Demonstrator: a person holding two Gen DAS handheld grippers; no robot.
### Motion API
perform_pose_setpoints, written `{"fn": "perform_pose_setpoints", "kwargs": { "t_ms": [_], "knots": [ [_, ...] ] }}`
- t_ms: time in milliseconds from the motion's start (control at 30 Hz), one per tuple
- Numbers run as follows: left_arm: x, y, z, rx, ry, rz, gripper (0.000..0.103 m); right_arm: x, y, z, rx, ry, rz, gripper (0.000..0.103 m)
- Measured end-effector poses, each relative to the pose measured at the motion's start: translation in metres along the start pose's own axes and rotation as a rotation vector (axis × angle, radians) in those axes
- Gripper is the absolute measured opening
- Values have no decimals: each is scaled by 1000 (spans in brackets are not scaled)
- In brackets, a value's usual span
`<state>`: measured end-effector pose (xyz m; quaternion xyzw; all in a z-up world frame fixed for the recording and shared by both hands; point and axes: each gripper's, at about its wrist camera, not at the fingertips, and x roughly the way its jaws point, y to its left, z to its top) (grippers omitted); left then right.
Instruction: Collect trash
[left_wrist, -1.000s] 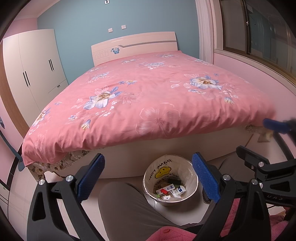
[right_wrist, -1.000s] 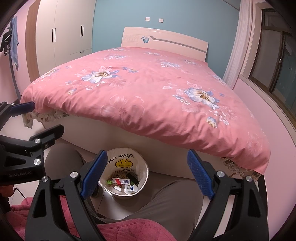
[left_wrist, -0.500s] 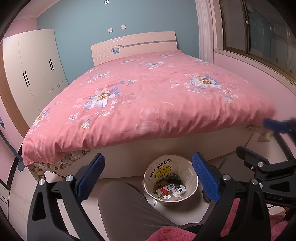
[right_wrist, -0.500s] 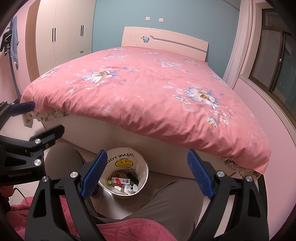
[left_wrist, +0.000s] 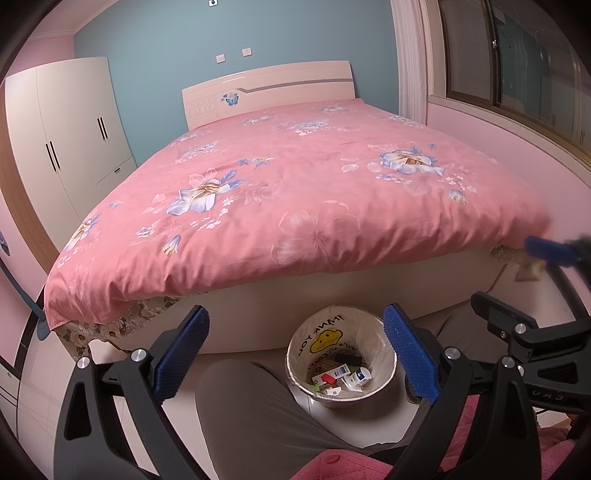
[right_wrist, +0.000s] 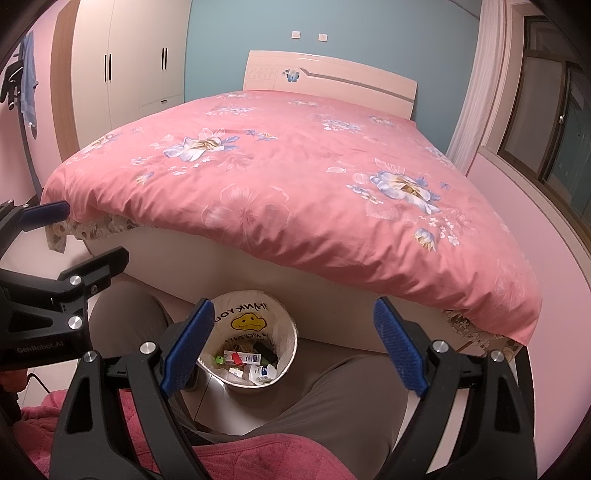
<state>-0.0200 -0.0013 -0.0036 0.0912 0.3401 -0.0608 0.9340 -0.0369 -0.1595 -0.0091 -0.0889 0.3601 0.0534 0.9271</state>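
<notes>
White wardrobe (left_wrist: 70, 136) at far left, against the pink wall. Next, the bed (left_wrist: 295, 192) under a pink flowered quilt, filling most of both views.

My left tongs (left_wrist: 295, 354) hang with jaws wide, nothing between the blue pads. One grey-trousered knee (left_wrist: 251, 410) sits below them.

Waste bin (left_wrist: 341, 358) stands on the floor at the foot of the bed, between my knees, lined with a smiley-face bag. Trash (right_wrist: 247, 360) lies in the bottom: small cartons, a red piece, a white bottle, something dark — too small to name for sure.

My right tongs (right_wrist: 293, 349) also spread wide and empty, over the bin. Window (right_wrist: 546, 110) at far right.
</notes>
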Motion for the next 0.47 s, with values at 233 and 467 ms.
{"fn": "perform_pose_setpoints", "kwargs": {
  "t_ms": [233,467],
  "knots": [
    [0,-1,-1,0,1,-2,97,0,1,-2,-1,1,1,86],
    [0,-2,-5,1,4,-3,97,1,0,-1,-1,1,2,86]
  ]
}}
